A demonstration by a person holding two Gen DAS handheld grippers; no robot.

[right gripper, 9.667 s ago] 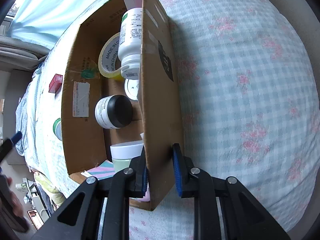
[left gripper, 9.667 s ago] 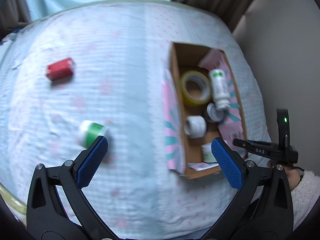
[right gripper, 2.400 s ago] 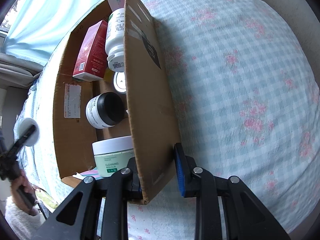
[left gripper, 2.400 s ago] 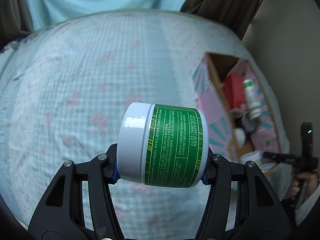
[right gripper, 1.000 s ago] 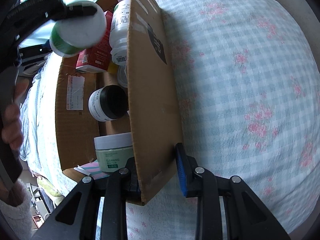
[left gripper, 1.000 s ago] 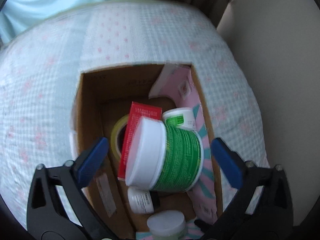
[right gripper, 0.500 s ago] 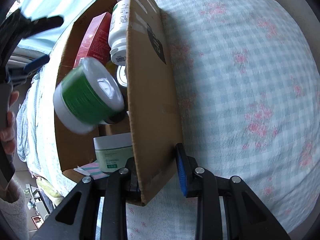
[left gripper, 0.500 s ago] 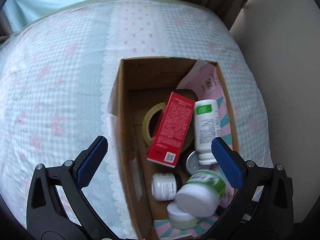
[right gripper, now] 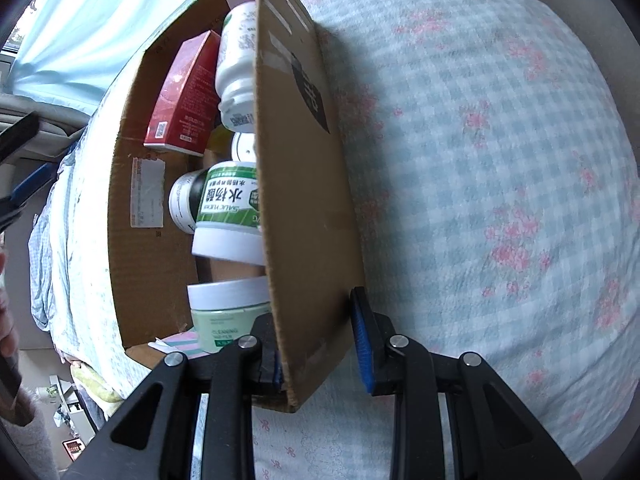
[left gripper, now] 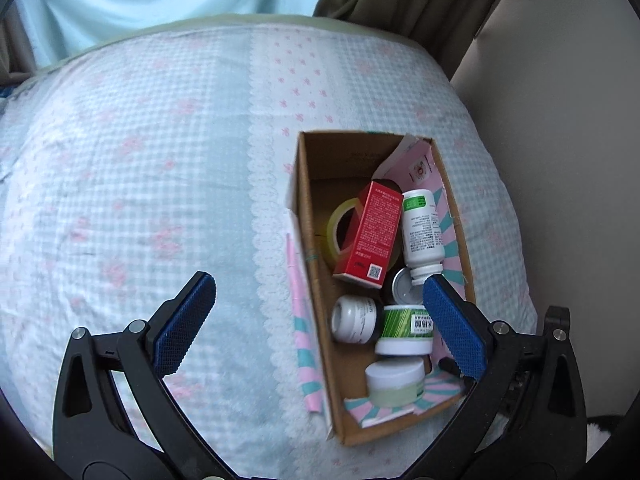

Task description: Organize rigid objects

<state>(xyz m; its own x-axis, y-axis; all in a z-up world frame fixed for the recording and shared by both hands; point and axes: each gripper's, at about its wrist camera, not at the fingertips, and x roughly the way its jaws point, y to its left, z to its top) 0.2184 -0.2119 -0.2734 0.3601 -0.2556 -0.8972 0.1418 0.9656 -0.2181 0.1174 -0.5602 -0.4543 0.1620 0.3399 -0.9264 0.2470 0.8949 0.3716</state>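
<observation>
The right gripper (right gripper: 320,340) pinches the cardboard box (right gripper: 308,208) by its near wall; the left gripper (left gripper: 316,320) hangs wide and empty above it. Inside the box, the green-labelled jar (left gripper: 406,330) lies tipped against its neighbours (hardly settled). If that pinched wall flexes or the box tilts, the loosely piled contents could shift.

Two matching hand-held grippers, black frames with blue pads

Each gripper, the left gripper (left gripper: 316,320) and the right gripper (right gripper: 320,340), has angular black arms with triangular cut-outs and round silver screws at the pivots. The fingers (left gripper: 184,320) carry textured, dimpled blue pads. At the right view's lower left edge shows a fuzzy pale sleeve (right gripper: 28,432).
</observation>
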